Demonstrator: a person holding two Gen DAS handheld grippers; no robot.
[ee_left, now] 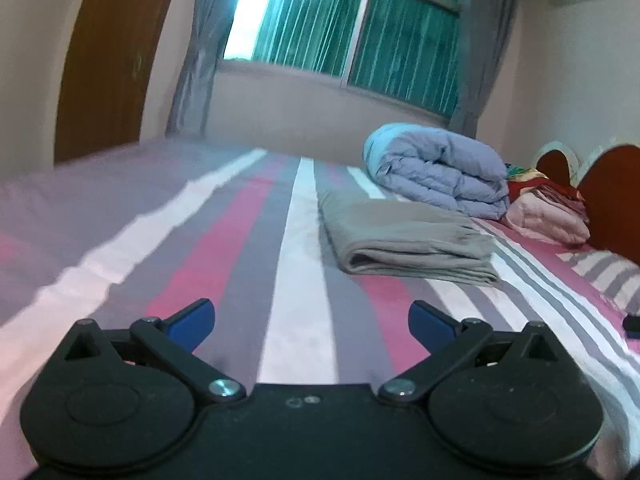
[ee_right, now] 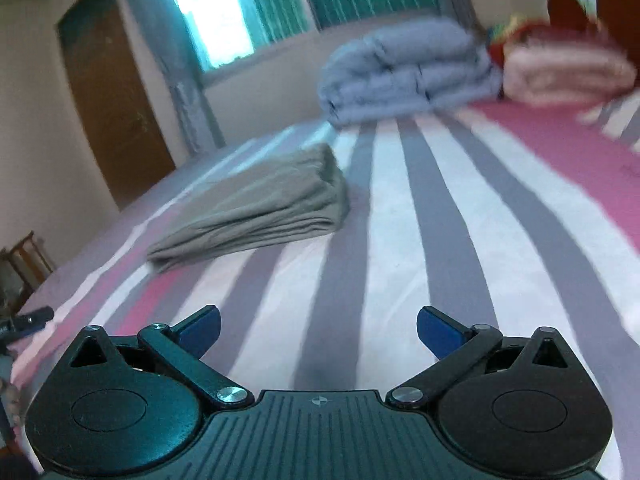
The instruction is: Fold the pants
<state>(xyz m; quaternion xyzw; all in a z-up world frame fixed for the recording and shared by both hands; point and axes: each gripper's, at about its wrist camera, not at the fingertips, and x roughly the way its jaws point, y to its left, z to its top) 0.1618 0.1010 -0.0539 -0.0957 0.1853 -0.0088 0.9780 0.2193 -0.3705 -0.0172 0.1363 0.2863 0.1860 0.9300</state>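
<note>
The grey-beige pants (ee_left: 408, 240) lie folded in a flat stack on the striped bed sheet (ee_left: 296, 280). In the right wrist view the pants (ee_right: 256, 212) lie ahead to the left. My left gripper (ee_left: 311, 326) is open and empty, low over the sheet, well short of the pants. My right gripper (ee_right: 319, 332) is open and empty, over the sheet (ee_right: 400, 240), to the right of and short of the pants.
A folded blue-grey duvet (ee_left: 440, 168) and a pink blanket (ee_left: 548, 216) lie beyond the pants, by the brown headboard (ee_left: 612, 200). A window with curtains (ee_left: 360, 36) and a wooden door (ee_left: 108, 56) stand behind. A dark object (ee_right: 28, 320) shows at the bed's left edge.
</note>
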